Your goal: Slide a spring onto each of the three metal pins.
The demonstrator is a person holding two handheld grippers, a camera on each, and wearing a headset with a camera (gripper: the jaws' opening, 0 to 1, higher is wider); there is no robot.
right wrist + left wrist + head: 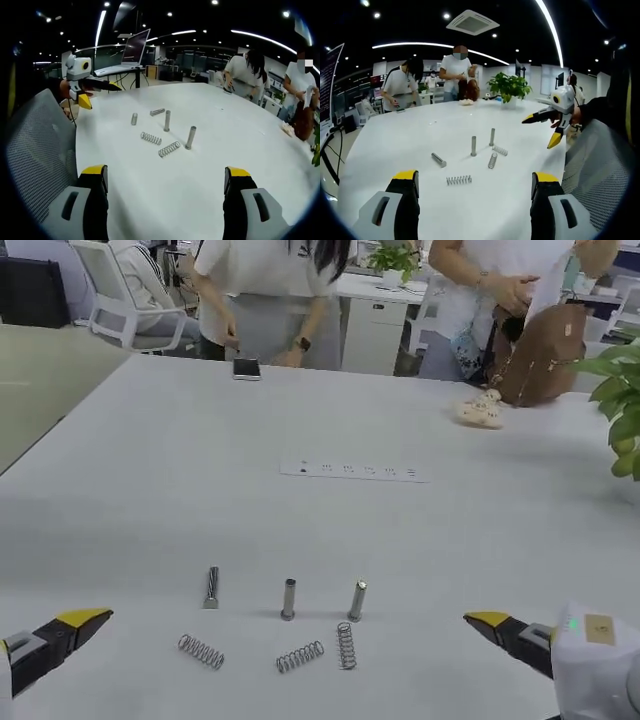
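Both hung released and empty: left gripper [475, 176], right gripper [165, 171]. Three springs [300, 656] lay flat before the pins [288, 599] — the nearest spring [459, 179] at the left gripper's twelve o'clock, long axis crosswise to its jaws.

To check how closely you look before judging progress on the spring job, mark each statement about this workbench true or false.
1. All three springs lie loose on the table. True.
2. All three pins stand upright. False: the left pin lies flat; the other two stand.
3. The left gripper holds a spring. False: its fingers are open and empty.
4. A phone lies near the table's far edge. True.
5. The right gripper is open and empty. True.
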